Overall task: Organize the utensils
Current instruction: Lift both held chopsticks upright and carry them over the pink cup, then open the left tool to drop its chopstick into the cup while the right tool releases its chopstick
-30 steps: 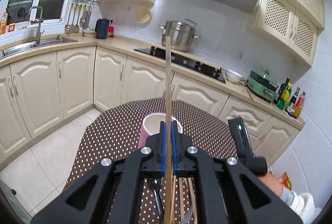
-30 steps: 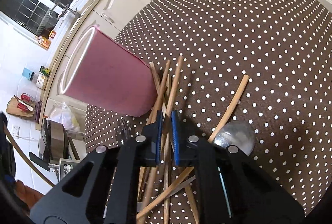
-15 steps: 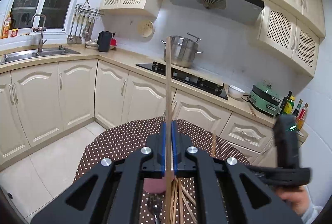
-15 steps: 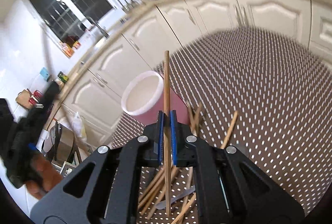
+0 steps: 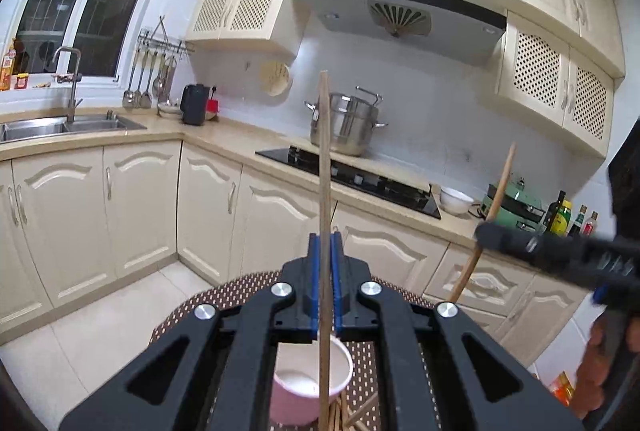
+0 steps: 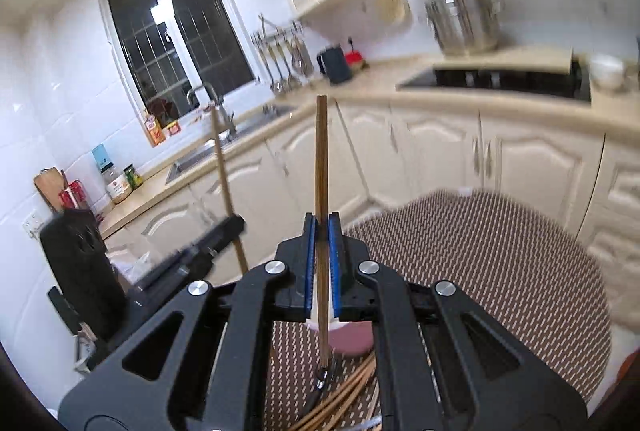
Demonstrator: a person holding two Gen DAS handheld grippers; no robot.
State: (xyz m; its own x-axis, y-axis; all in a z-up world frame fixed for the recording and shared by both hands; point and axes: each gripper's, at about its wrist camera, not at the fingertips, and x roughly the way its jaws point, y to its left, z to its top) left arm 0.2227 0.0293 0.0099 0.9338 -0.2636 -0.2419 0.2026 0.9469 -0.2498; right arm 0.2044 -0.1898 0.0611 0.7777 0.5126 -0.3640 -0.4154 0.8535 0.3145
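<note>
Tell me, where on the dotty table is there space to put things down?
The far, right part of the tablecloth, toward the cupboards, is bare. It is crowded near the pink cup, where loose chopsticks lie piled beside it.

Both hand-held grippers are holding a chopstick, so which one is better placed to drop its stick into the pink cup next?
Left, probably. The left hand-held gripper holds its chopstick upright with the lower end crossing the pink cup opening.

No words or numbers can be read here; the labels on the bottles (image 5: 563, 212) and jars (image 6: 118, 185) on the counter are too small and blurry.
</note>
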